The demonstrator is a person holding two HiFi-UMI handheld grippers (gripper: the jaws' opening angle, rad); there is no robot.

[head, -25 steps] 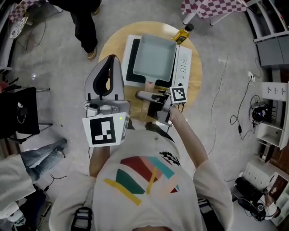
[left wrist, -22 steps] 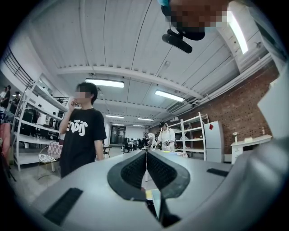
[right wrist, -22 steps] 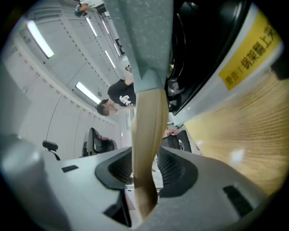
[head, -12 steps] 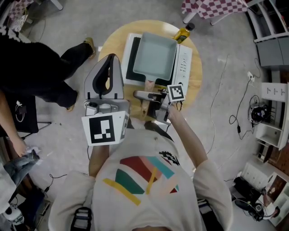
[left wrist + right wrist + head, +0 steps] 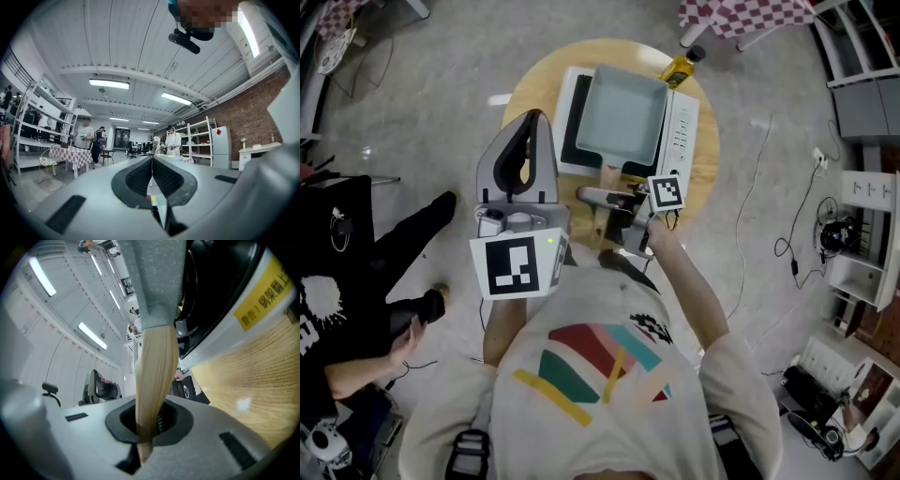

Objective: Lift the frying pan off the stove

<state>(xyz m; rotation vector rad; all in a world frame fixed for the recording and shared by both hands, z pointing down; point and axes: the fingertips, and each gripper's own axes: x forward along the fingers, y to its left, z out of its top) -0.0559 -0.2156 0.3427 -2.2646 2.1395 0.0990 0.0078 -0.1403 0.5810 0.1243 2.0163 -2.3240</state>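
Directly ahead of you, the square, pale green frying pan (image 5: 623,117) sits on the white stove (image 5: 682,131) on the round wooden tabletop (image 5: 530,94). Its wooden handle (image 5: 157,362) points toward six o'clock, into your right tongs (image 5: 149,420), which are closing with the handle pinched between their pads. Your left tongs (image 5: 152,171), at nine o'clock of the handle, point upward, pressed together and empty. A yellow bottle (image 5: 680,70) stands at one o'clock of the pan.

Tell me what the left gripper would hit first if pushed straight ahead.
Nothing near: the left gripper, jaws together, points into open room. Only distant people stand that way, depth unclear.
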